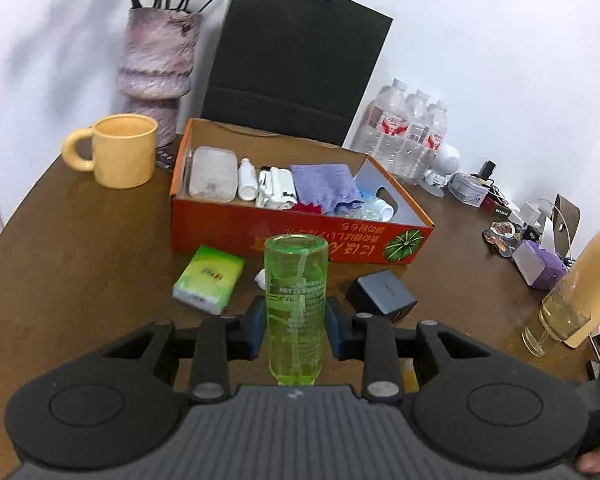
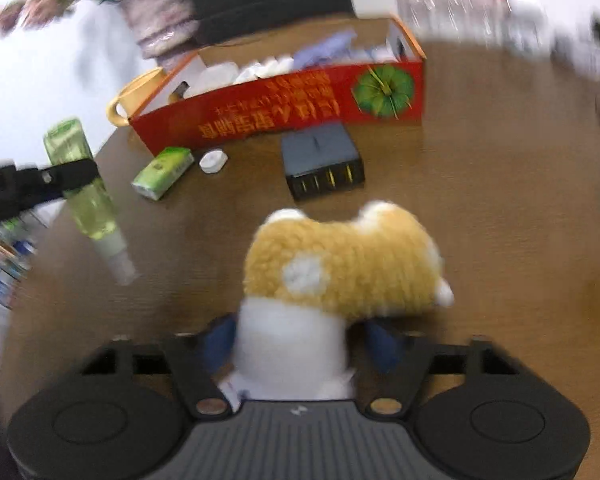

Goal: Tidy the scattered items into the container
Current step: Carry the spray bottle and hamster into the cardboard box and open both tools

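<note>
The left tool (image 1: 296, 330) clamped a translucent green plastic spray bottle (image 1: 296, 304) above the brown wooden surface (image 1: 80, 280), just short of the red cardboard box (image 1: 300, 236). The right tool (image 2: 300, 340) enclosed a tan-and-white plush toy (image 2: 340, 264); whether its pads pressed was unclear. Next, probably carrying both over the box rim.

A green translucent spray bottle (image 1: 296, 304) is held off the table, base pointing towards the red cardboard box (image 1: 300, 236), which is open-topped and half filled. A tan-and-white plush toy (image 2: 340, 268) lies nearer, with a green tissue pack (image 1: 208, 276) and black charger (image 1: 382, 292) before the box.
</note>
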Demonstrator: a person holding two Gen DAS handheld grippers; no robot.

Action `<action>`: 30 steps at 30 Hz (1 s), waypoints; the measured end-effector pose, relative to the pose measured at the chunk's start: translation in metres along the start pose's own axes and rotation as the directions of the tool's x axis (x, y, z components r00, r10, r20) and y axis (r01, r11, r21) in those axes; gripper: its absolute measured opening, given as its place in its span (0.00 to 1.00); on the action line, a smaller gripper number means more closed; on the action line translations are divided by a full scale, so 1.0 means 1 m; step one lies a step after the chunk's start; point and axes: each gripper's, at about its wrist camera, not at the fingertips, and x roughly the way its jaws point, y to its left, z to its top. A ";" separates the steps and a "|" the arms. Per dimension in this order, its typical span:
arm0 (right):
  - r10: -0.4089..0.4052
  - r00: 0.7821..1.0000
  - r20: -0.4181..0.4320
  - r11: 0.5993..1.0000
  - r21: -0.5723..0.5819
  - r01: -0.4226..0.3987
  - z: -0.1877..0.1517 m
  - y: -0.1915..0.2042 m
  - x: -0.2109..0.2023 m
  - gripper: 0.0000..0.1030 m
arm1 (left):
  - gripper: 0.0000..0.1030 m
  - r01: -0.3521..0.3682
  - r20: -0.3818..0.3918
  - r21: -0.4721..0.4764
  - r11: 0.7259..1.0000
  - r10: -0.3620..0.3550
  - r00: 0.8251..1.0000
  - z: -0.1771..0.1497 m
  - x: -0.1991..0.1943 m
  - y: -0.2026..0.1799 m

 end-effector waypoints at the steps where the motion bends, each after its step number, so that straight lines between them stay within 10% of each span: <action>1: -0.011 1.000 0.017 1.000 -0.025 0.012 -0.001 0.006 0.004 0.42 | 0.30 -0.002 0.002 -0.001 1.000 0.002 1.000 0.001 -0.001 0.001; 8: 0.034 0.979 0.203 0.986 -0.164 0.000 0.030 0.026 -0.035 0.41 | 0.30 0.031 0.058 0.014 0.999 -0.032 0.998 0.057 0.006 0.003; 13: 0.021 0.941 0.338 0.983 -0.180 0.043 0.112 0.023 -0.041 0.41 | 0.30 0.029 0.045 0.011 1.000 -0.030 0.999 0.129 0.053 0.004; 18: 0.022 0.960 0.278 0.995 -0.097 0.006 0.209 0.008 0.020 0.41 | 0.31 -0.051 -0.155 0.010 0.999 0.051 0.987 0.179 0.145 0.021; 26: -0.089 0.991 0.099 0.996 0.022 0.087 0.292 -0.032 0.130 0.43 | 0.32 -0.156 -0.391 0.066 0.986 0.170 0.905 0.183 0.241 0.041; 30: -0.060 0.998 0.019 0.996 0.061 0.059 0.305 -0.046 0.157 0.50 | 0.73 -0.128 -0.421 0.064 0.990 0.143 0.896 0.182 0.251 0.039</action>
